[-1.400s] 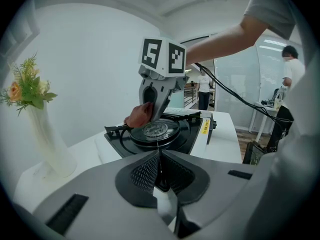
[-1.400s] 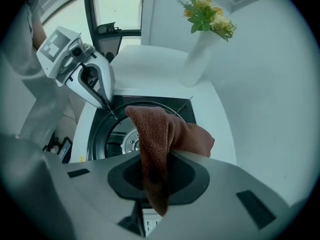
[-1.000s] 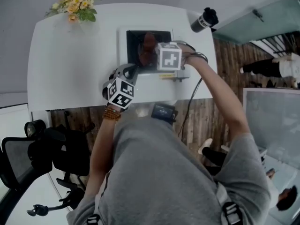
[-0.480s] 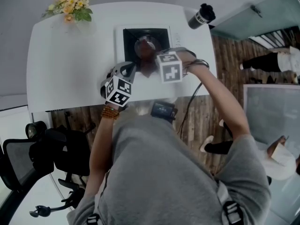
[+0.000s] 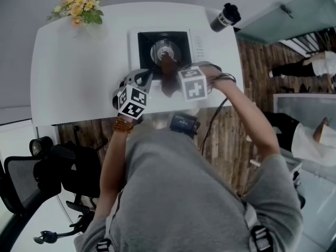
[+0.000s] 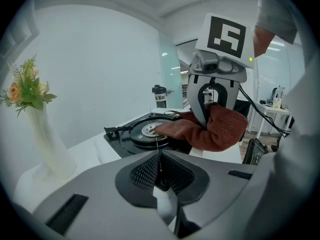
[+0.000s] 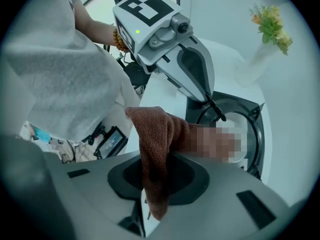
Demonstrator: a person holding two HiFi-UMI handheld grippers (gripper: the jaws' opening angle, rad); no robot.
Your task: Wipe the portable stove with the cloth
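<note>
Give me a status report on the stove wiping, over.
Right gripper shut on cloth, cloth lying on stove. Left gripper shut, empty, by stove's near corner. Bottle, vase stand apart.

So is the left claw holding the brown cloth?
No, the left claw is shut with nothing in it; the right claw grips the cloth on the stove.

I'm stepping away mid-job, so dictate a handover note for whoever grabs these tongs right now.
Left tongs: shut, empty, by the near left edge of the portable stove.
Right tongs: shut on the brown cloth, pointing down over the stove.
Stove: on the white table; cloth trails from the burner toward the near edge.
Done: cloth gripped and on the stove top; which parts are wiped can't be told.
Left: wipe the rest of the top, then lift the cloth off.
</note>
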